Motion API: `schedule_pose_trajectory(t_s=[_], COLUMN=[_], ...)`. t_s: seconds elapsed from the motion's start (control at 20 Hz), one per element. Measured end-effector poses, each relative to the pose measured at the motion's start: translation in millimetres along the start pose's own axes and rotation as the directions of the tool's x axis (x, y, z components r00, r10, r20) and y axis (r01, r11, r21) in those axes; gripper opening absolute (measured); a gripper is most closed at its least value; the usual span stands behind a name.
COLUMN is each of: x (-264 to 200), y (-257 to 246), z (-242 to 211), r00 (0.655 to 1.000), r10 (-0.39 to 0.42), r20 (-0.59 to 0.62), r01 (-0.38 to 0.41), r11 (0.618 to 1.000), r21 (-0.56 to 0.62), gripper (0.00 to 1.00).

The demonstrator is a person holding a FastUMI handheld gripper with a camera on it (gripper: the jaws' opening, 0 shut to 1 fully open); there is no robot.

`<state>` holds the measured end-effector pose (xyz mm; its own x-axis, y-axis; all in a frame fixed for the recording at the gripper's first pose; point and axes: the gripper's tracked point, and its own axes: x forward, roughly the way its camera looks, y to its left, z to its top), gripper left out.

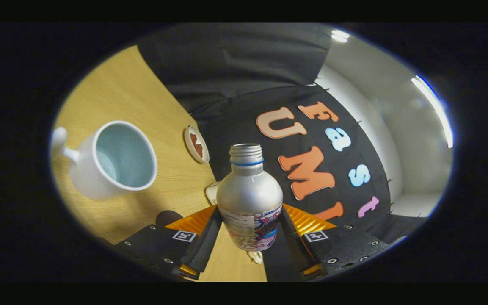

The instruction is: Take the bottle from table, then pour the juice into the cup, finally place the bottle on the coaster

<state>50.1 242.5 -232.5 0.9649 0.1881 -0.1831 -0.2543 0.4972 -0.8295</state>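
— Off at ten o'clock from the fingers sits the cup (119, 159), mouth open; the coaster (196, 144) beyond, near eleven.
— And the bottle (250, 199)?
— Clamped between both fingers of the gripper (250, 231), neck pointing twelve, uncapped.

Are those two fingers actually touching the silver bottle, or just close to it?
Touching. In the gripper view both fingers press against the sides of the silver bottle, one on each flank of its label, with no gap showing. The gripper is shut on it.
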Motion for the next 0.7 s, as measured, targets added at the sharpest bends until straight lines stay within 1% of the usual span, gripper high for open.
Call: schedule_pose_trajectory(t_s=[0.05, 0.15, 0.3, 0.35, 0.5, 0.7], x=[2, 6, 8, 10, 17, 24], y=[1, 1, 11, 13, 22, 37], z=[-5, -11, -20, -22, -28, -34], r00=[1.000, 0.998, 0.992, 0.989, 0.977, 0.962], r10=[0.014, 0.045, 0.105, 0.124, 0.193, 0.256], r20=[-0.017, -0.045, -0.072, -0.078, -0.090, -0.090], r01=[-0.013, -0.034, -0.071, -0.078, -0.104, -0.120], r11=[0.997, 0.977, 0.923, 0.897, 0.800, 0.699], r21=[0.074, 0.211, 0.379, 0.435, 0.590, 0.705], gripper=[0.77, 0.77, 0.77, 0.77, 0.77, 0.77])
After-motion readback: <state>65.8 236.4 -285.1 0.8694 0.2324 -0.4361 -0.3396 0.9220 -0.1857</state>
